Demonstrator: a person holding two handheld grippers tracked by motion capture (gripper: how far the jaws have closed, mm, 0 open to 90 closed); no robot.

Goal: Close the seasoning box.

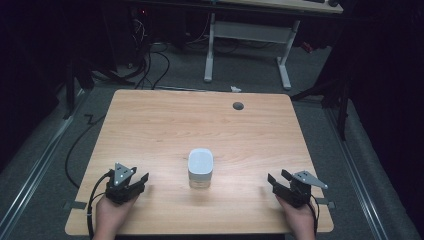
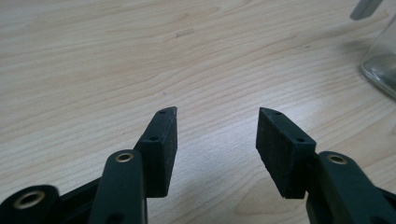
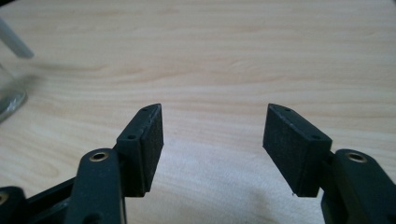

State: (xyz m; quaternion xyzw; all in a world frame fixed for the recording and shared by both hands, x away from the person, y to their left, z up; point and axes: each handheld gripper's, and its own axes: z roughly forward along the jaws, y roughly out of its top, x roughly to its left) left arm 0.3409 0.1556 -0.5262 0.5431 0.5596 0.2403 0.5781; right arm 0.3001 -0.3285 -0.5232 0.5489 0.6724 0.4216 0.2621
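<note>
Light wooden table (image 1: 165, 125) filled the centre of the high view, glass jar with white lid (image 1: 200, 168) stood at lower centre, left gripper (image 1: 134, 181) lower left, right gripper (image 1: 278, 179) lower right, both with jaws apart, holding nothing, well clear of the jar.

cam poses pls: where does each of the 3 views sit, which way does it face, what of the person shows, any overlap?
High view: above the person's side, facing forward and down on the wooden table; shows both hands, left gripper, right gripper, and a white-lidded glass jar.
Left gripper view: rides the left gripper, looking along its open jaws at bare tabletop.
Right gripper view: rides the right gripper, jaws open over the tabletop.
Shared: the jar's glass base at the right edge of one and the left edge of the other.
</note>
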